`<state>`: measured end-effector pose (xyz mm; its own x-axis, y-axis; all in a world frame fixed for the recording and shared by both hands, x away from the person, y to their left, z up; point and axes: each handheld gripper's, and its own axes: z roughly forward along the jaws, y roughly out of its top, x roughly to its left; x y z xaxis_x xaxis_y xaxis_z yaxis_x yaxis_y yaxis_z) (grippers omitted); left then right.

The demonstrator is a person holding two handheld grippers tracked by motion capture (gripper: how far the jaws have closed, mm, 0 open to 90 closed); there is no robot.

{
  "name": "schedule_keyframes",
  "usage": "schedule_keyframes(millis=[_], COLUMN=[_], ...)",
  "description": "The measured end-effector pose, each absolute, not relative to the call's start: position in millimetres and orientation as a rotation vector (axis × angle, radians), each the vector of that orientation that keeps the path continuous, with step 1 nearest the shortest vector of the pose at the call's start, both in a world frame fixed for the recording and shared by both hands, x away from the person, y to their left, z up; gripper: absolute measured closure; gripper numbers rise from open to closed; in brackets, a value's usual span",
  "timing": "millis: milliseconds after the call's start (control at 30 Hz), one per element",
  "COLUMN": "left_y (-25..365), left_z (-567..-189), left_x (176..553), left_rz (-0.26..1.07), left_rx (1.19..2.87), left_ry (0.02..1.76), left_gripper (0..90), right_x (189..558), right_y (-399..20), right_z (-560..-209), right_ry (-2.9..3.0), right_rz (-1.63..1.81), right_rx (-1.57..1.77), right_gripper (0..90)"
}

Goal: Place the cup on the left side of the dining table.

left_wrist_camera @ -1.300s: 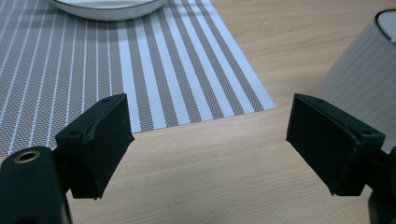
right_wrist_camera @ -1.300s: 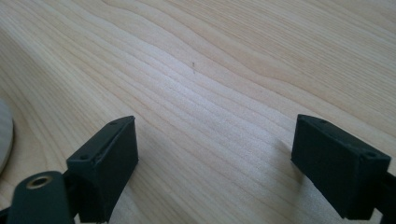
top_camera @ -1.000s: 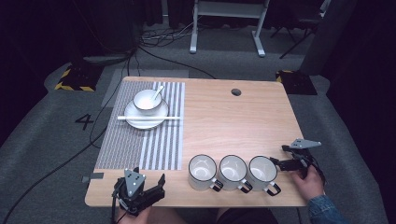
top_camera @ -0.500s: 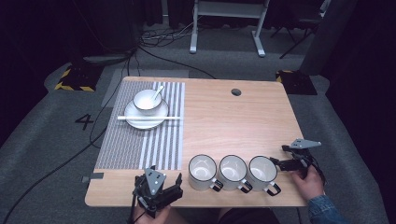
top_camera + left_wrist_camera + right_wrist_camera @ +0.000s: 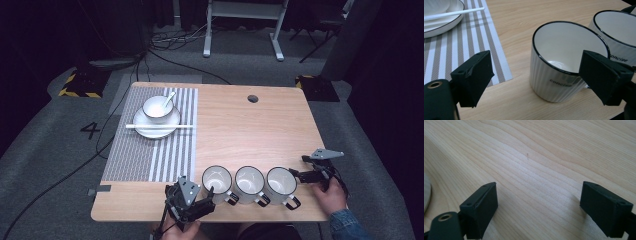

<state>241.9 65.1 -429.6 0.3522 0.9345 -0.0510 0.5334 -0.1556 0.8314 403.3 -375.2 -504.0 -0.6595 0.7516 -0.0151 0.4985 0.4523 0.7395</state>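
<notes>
Left gripper point(image 5: 206, 196): at the table's point(image 5: 240, 130) near edge, around 6 o'clock; jaws have just been opening and stand apart, the nearest mug between them, pads not pressing on it.
Left mug point(image 5: 564, 62): white, ribbed, dark-rimmed, upright, first in a row of three along the near edge.
Middle mug point(image 5: 250, 182): just beside it, toward 3 o'clock.
Right mug point(image 5: 282, 183): end of the row.
Right gripper point(image 5: 302, 167): at 4 o'clock, jaws apart over bare wood, holding nothing.
Striped placemat point(image 5: 150, 150): at 9 o'clock, carrying a plate point(image 5: 156, 125).

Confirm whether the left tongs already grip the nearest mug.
No, the left tongs stand open around the leftmost mug, pads not pressing it.
</notes>
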Motion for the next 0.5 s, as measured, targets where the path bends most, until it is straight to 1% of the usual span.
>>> schedule_keyframes(millis=[167,500], left_y=[53.7,39.7], left_z=[-429.2,-438.5], left_x=[237.7,234.8], left_rz=[0.609,0.575], left_rx=[1.835,1.891], left_ry=[1.250,1.268], left_gripper=[12.0,11.4], right_x=[403.6,402.9], right_y=[-375.3,-374.2], right_z=[-504.1,-504.0], right_ry=[2.366,2.360], right_rz=[1.038,1.045], right_rx=[1.055,1.078], right_gripper=[14.5,14.5])
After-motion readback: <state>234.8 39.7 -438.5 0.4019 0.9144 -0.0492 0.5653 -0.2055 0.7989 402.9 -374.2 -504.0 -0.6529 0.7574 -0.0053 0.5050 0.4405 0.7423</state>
